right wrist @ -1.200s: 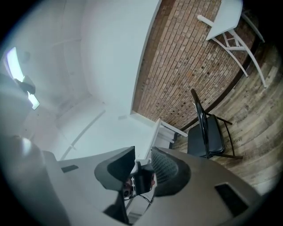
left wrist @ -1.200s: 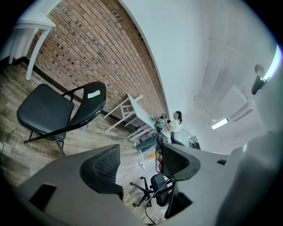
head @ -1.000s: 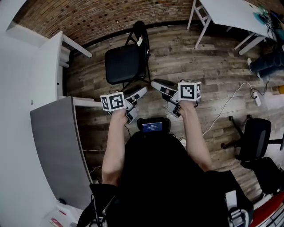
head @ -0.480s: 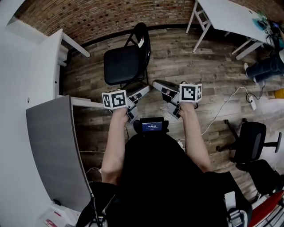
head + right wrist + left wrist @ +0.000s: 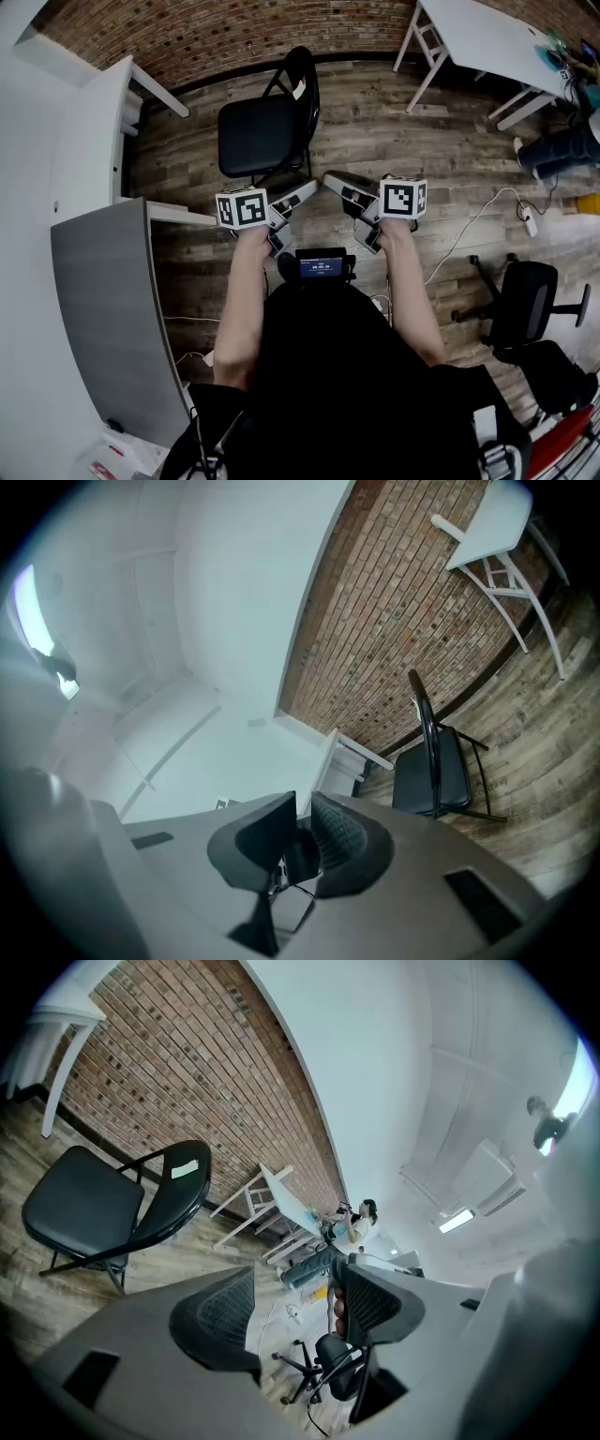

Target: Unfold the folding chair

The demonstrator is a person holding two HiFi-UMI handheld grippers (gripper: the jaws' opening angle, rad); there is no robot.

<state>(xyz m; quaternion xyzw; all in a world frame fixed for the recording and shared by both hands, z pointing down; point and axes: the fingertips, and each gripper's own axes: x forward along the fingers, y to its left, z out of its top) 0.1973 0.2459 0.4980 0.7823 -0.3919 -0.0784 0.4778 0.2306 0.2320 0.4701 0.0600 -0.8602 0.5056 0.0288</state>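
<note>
The black folding chair (image 5: 261, 136) stands opened out on the wood floor, seat flat, backrest (image 5: 302, 80) on its far right side, in front of the brick wall. Both grippers hover just short of its near edge without touching it. My left gripper (image 5: 302, 190) is open and holds nothing; in the left gripper view its jaws (image 5: 292, 1299) stand wide, with the chair (image 5: 84, 1206) off to the left. My right gripper (image 5: 336, 180) has its jaws closing, almost together, with nothing between them (image 5: 302, 832); the chair (image 5: 433, 766) shows side-on to the right.
A grey partition (image 5: 112, 309) and a white desk (image 5: 98, 141) flank the left. A white table (image 5: 487, 33) stands at the back right, with a seated person's legs (image 5: 561, 145) beside it. An office chair (image 5: 527, 292) and a cable with a power strip (image 5: 528, 221) lie right.
The head view has drifted slightly. Both grippers and the chair keep their places.
</note>
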